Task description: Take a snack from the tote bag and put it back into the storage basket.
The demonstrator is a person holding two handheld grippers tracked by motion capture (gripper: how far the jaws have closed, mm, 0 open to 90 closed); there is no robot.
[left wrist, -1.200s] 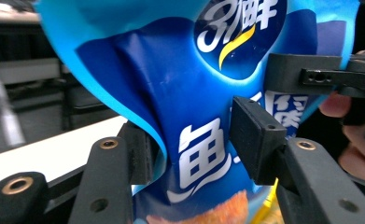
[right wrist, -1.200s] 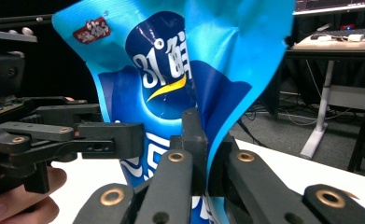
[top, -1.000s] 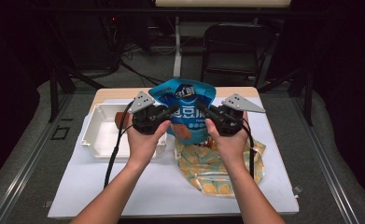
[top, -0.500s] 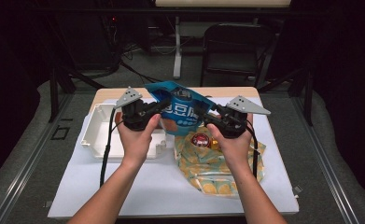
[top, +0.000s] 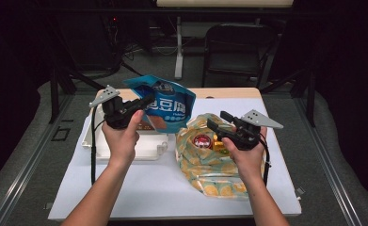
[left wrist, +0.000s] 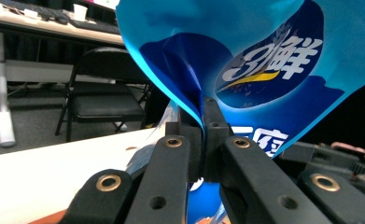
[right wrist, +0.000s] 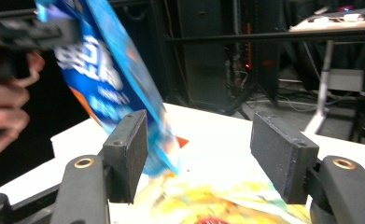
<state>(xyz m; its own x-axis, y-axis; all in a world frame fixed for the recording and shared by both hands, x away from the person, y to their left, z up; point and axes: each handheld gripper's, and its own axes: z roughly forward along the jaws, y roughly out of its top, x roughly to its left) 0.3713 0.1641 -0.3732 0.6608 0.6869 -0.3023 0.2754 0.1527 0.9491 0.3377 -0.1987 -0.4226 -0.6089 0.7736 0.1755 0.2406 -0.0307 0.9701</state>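
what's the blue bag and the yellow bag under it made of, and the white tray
Blue bag: probably thin plastic film, glossy, since it creases sharply and reflects light where the left gripper pinches it. Yellow bag: likely soft fabric or coated cloth with a printed pattern, lying slack and rumpled. White tray: seemingly rigid matte plastic.

Overhead light is brightening the white table (top: pixel 139 188) at the frame's centre while the surroundings are sinking into darkness; the blue bag (right wrist: pixel 110 79) is blurring at upper left.
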